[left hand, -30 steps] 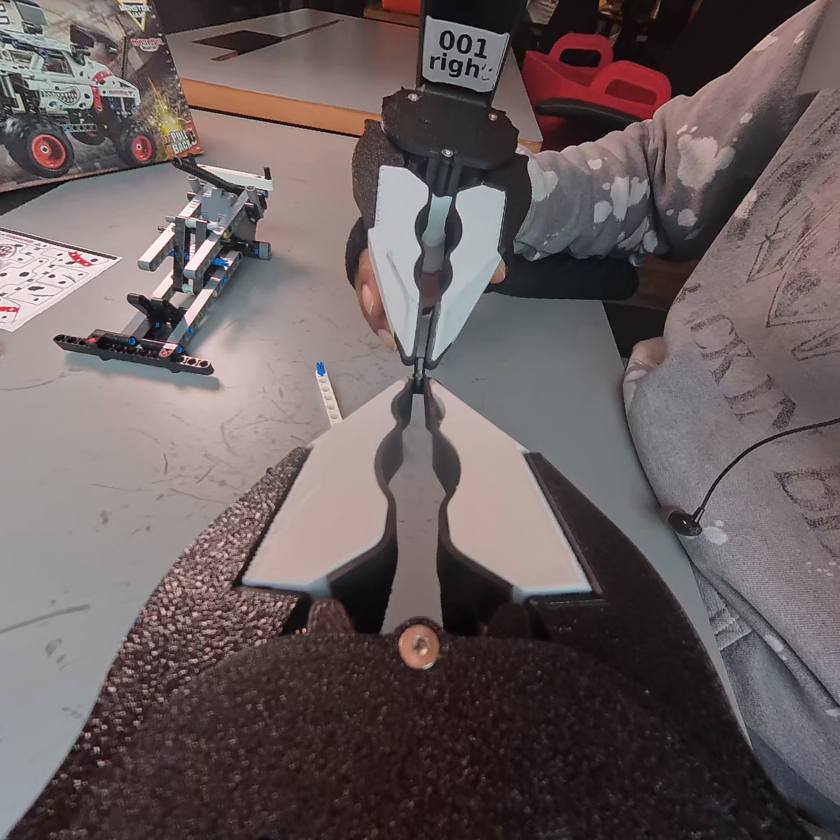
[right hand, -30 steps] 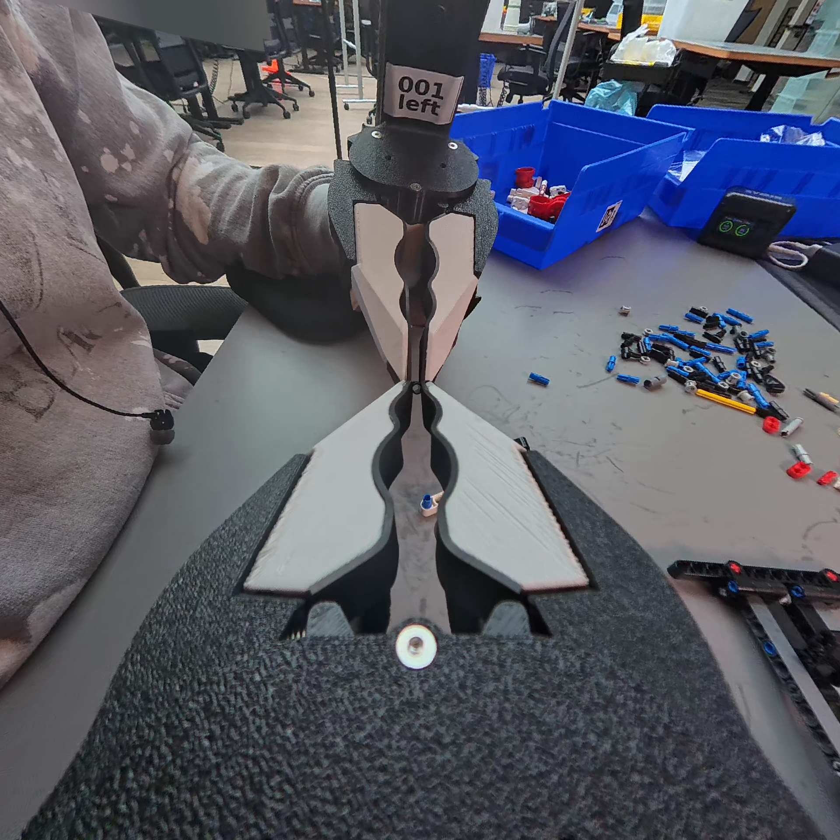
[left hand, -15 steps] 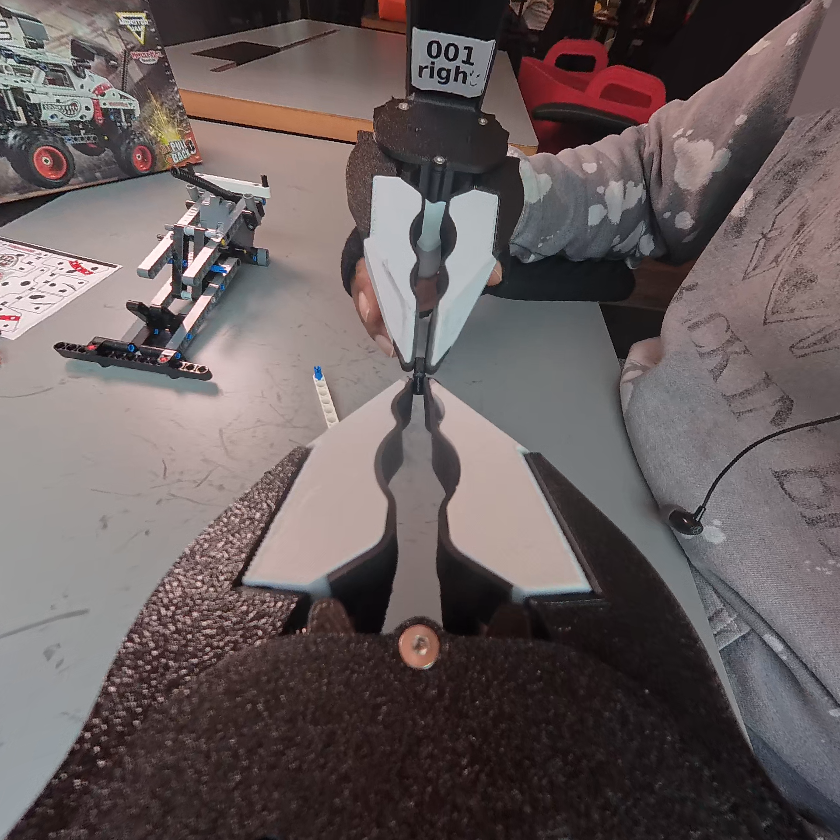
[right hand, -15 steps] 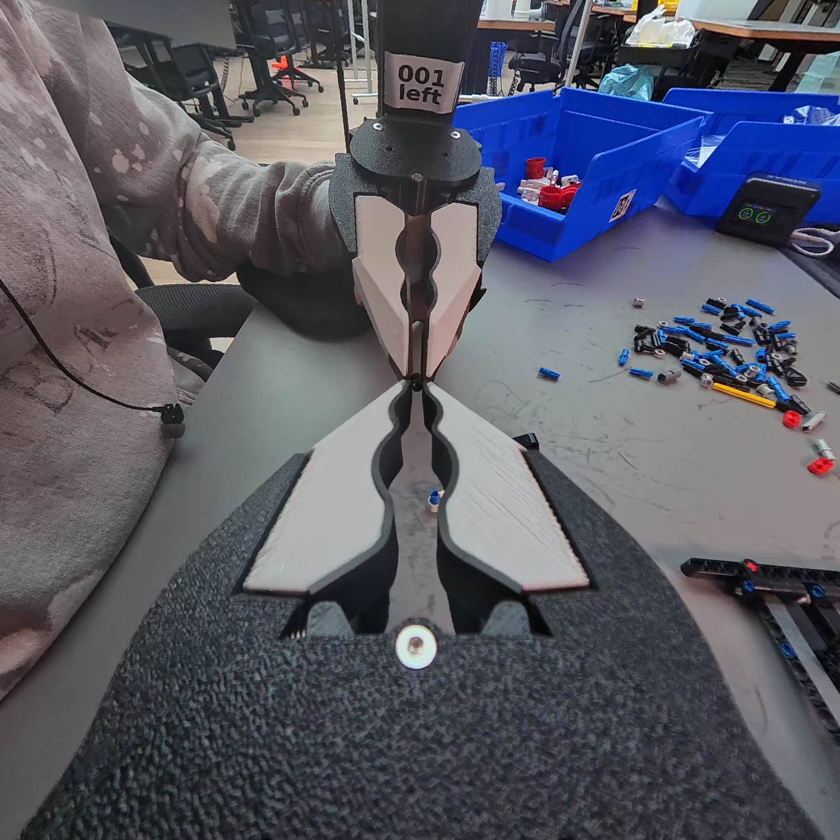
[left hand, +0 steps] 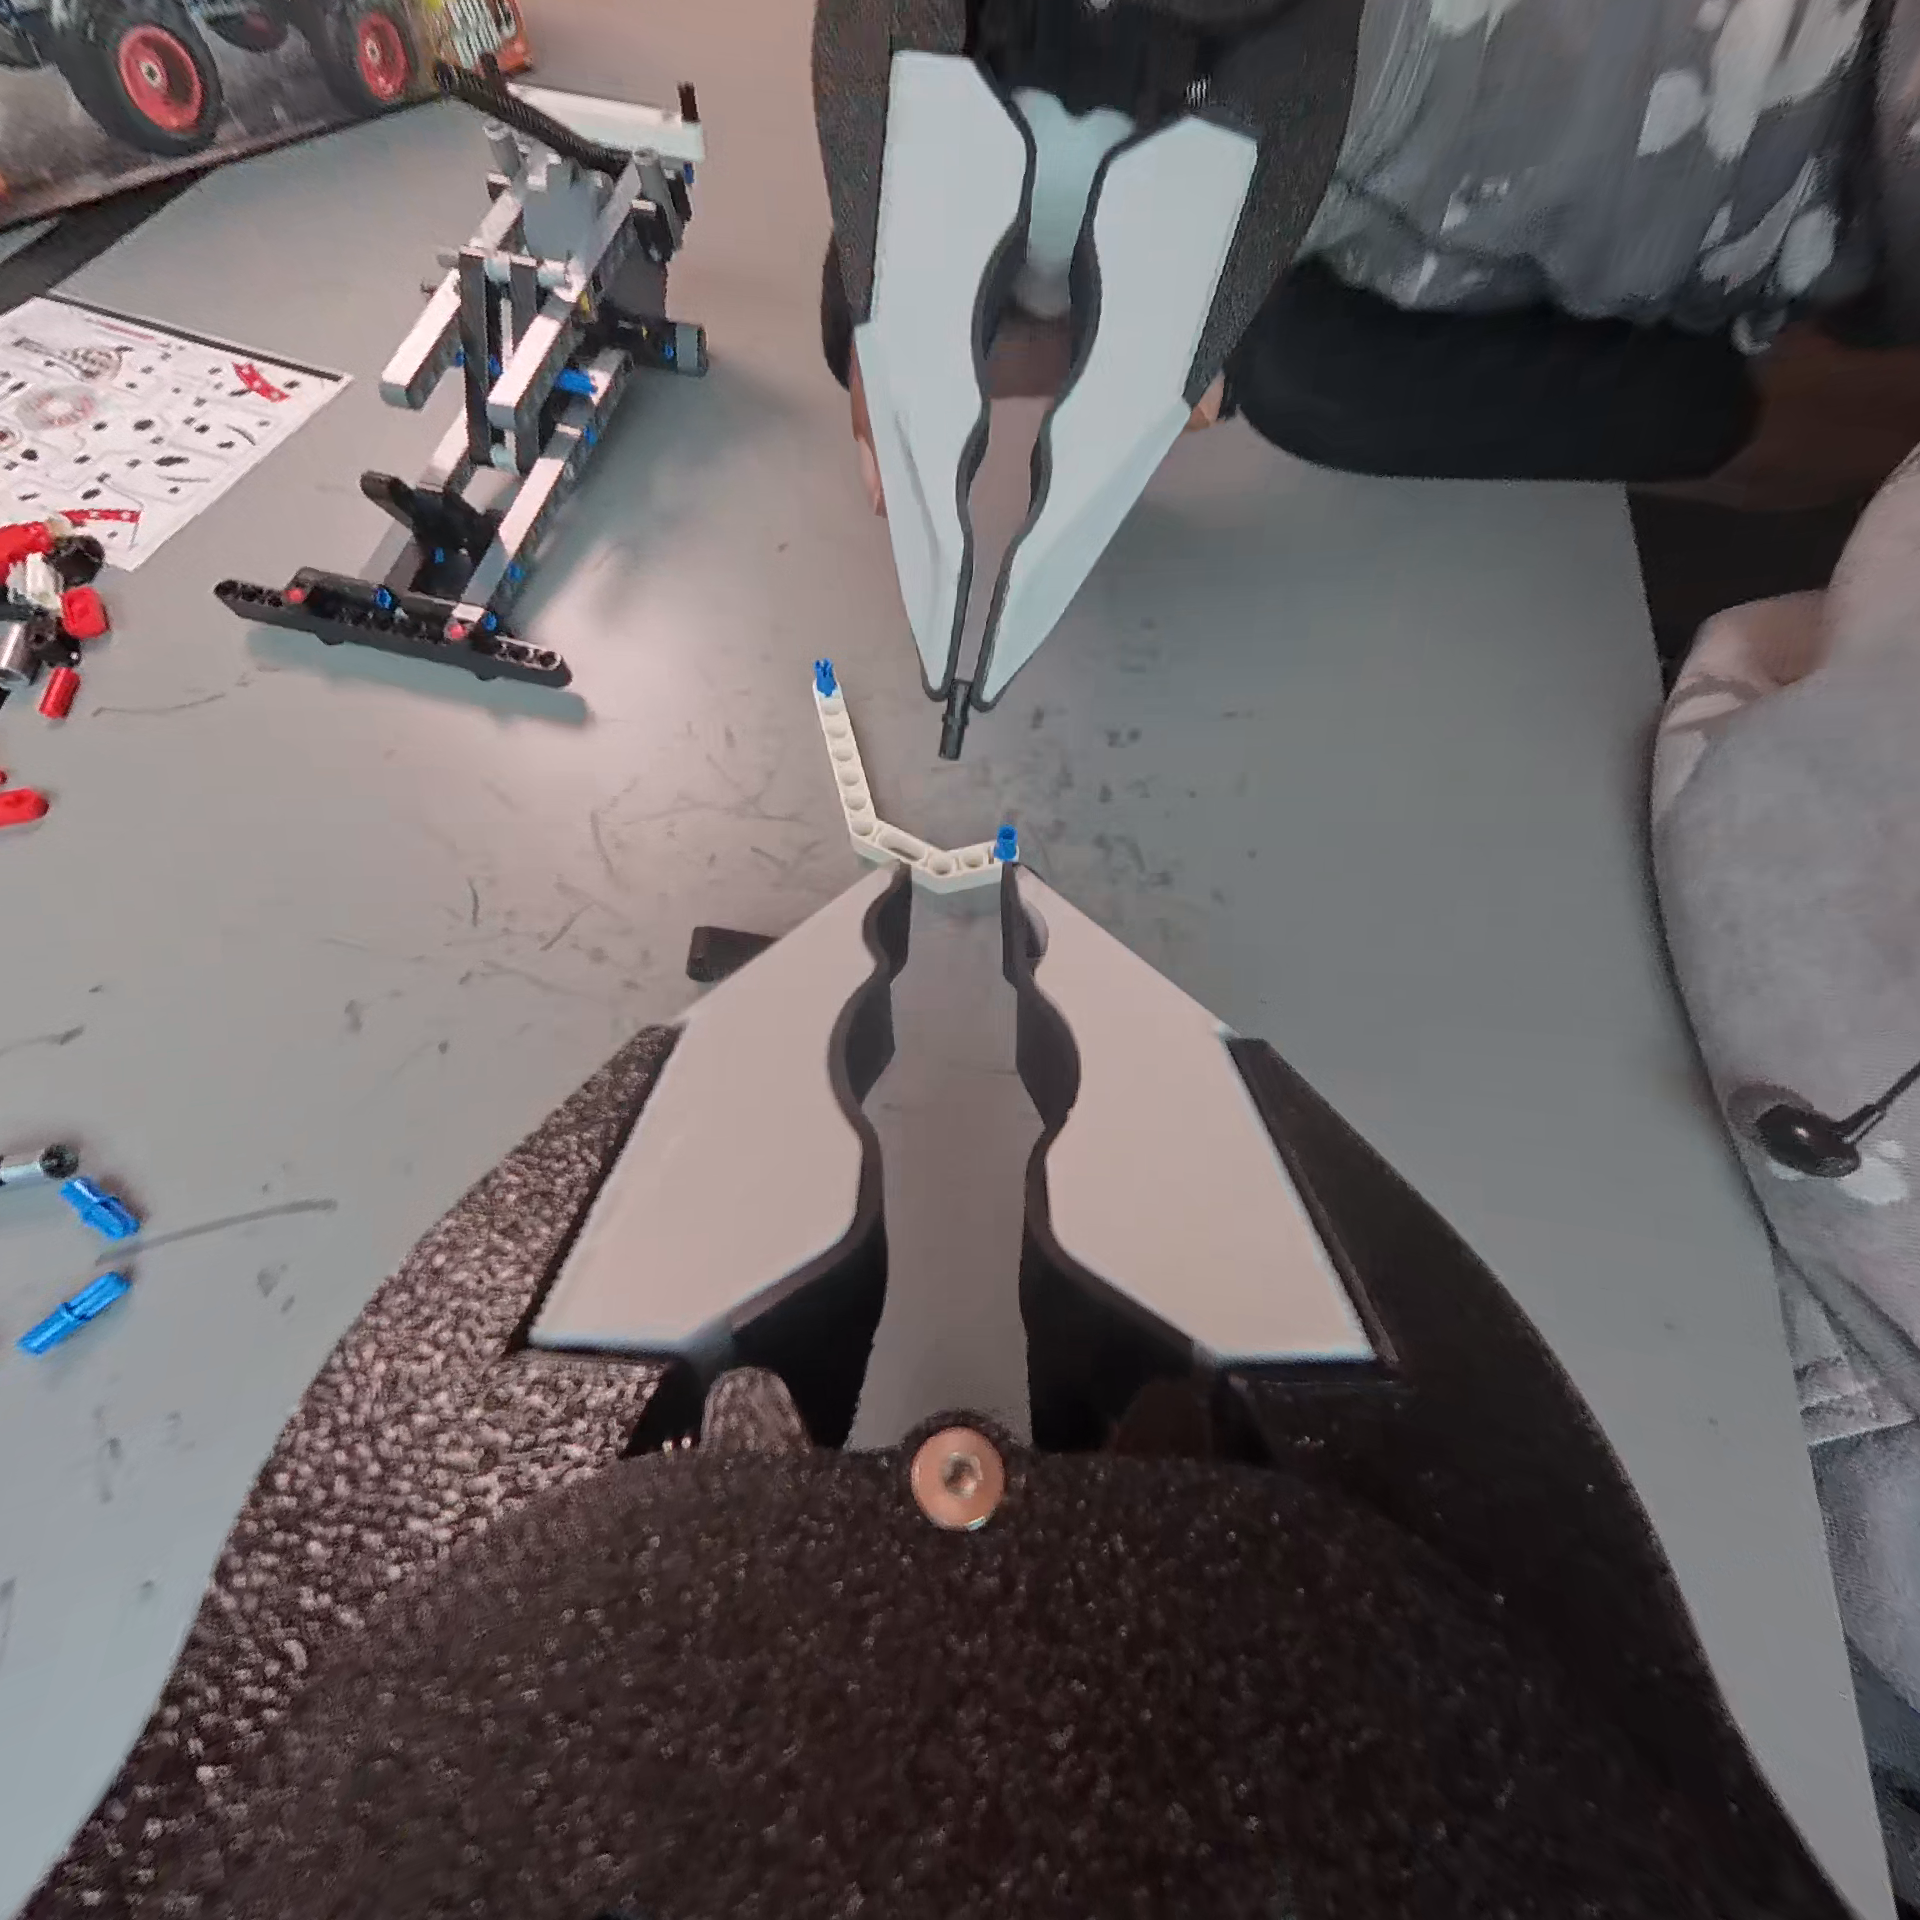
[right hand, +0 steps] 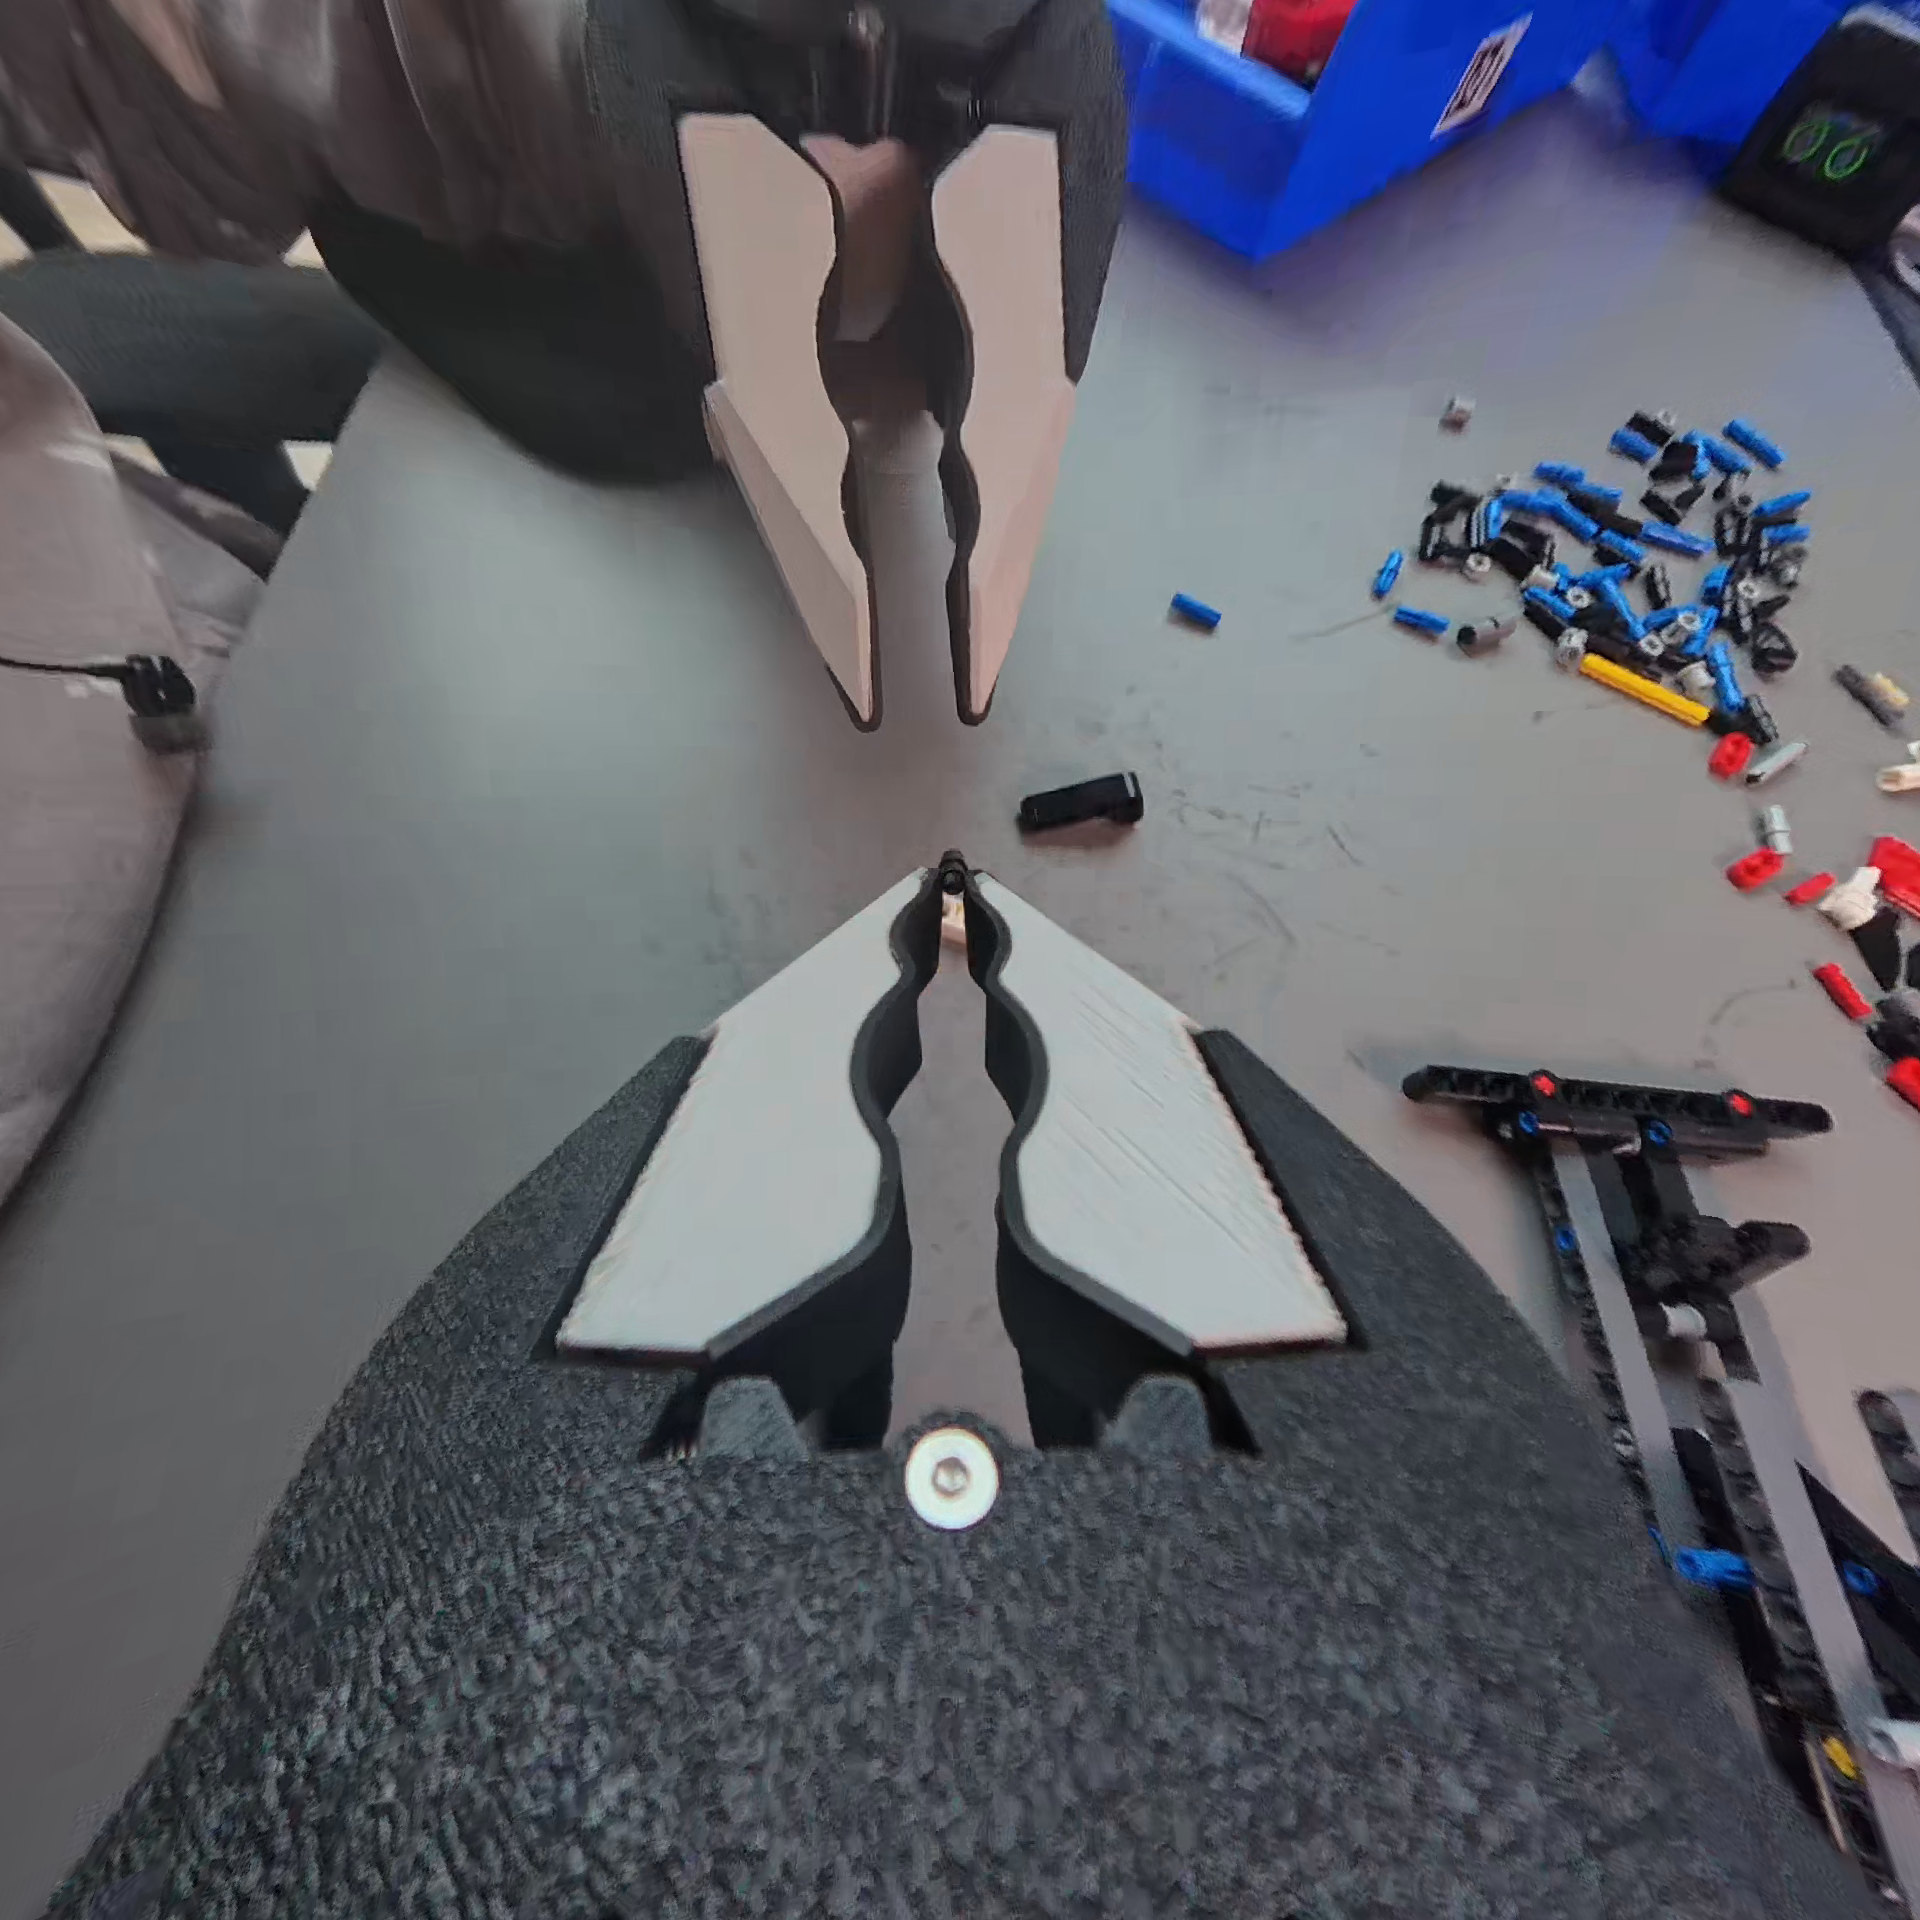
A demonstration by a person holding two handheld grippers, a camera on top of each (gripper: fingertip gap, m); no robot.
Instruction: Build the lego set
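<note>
Hand-held gripper on the right (right hand: 948,883) is clamped on a small black pin (left hand: 953,717), its tip poking out past the fingertips and hanging just above the worktop (left hand: 312,935). Left hand-held gripper (left hand: 951,883) has its fingers apart, nothing gripped, with the tips reaching the near end of the bent white beam (left hand: 871,805).

That white beam lies flat on the worktop and serves as the landmark. It carries a blue pin (left hand: 824,677) at its far end and another blue pin (left hand: 1005,842) at its near end; the black pin hovers just beyond and to the right of its bend, not touching it. Left of the beam and farther off stands the grey and black chassis (left hand: 520,395), only partly built, with no wheels or body on it. Beyond the chassis sits the set's box (left hand: 208,83), and left of it the instruction sheet (left hand: 125,416).

By my reading the build is early to middling: a frame exists, and a large heap of loose pins (right hand: 1621,582) in the right wrist view waits unused, with a short black piece (right hand: 1081,802) lying alone nearer the grippers.

Open worktop surrounds the beam on all sides. The worktop's edge runs to the right of the beam, near the person's sleeve (left hand: 1610,156), so a dropped pin could roll off there.
</note>
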